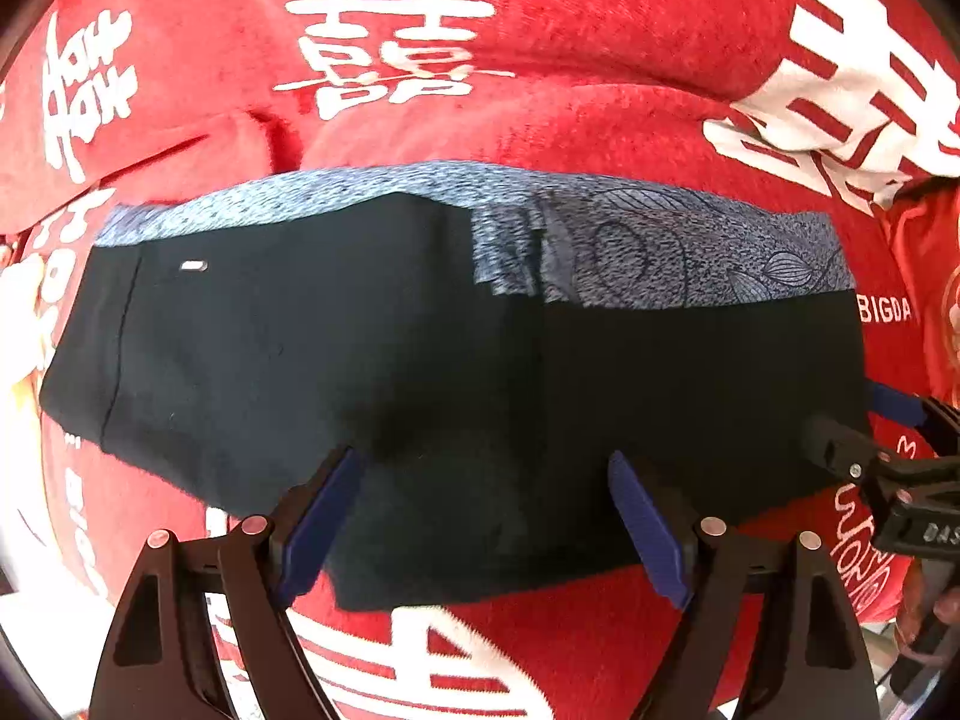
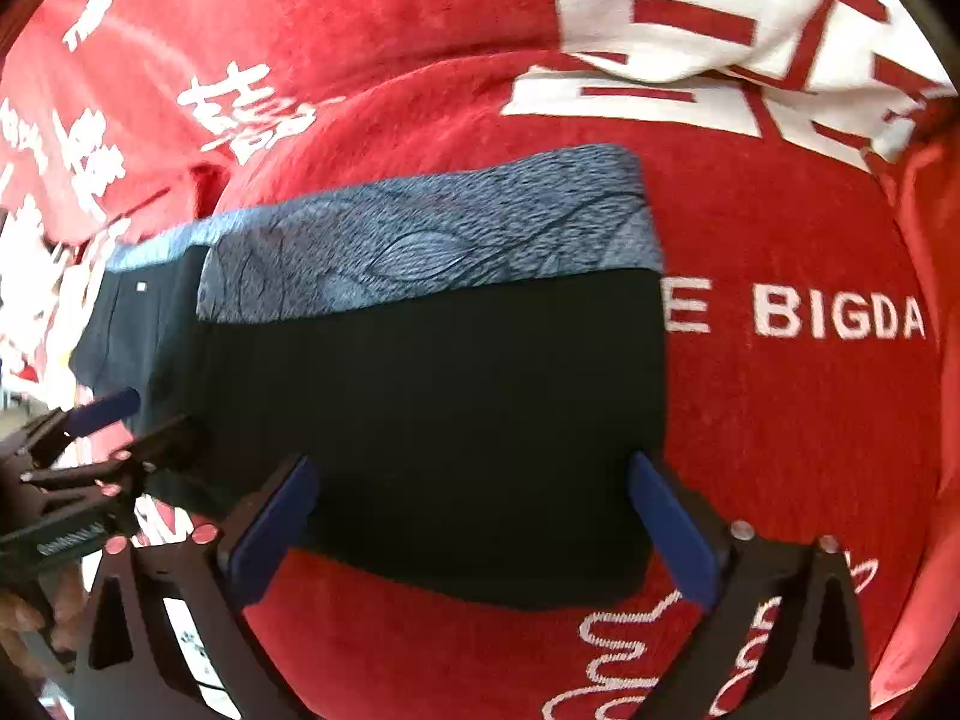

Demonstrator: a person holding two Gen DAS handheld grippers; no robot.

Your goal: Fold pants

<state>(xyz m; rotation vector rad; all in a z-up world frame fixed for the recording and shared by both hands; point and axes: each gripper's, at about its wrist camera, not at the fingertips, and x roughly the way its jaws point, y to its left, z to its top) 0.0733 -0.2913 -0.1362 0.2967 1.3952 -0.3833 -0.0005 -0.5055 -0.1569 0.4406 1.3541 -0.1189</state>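
Across the left wrist view, the dark pants [image 1: 372, 372] lie folded and flat on a fuzzy red blanket [image 1: 600, 30] printed with white characters; a speckled grey-blue waistband runs along their far edge; the left gripper [image 1: 486, 516] spreads wide over the near hem, gripping nothing. From the right wrist view, the right gripper [image 2: 474, 528] gapes likewise, empty, with bare blanket open to its right.
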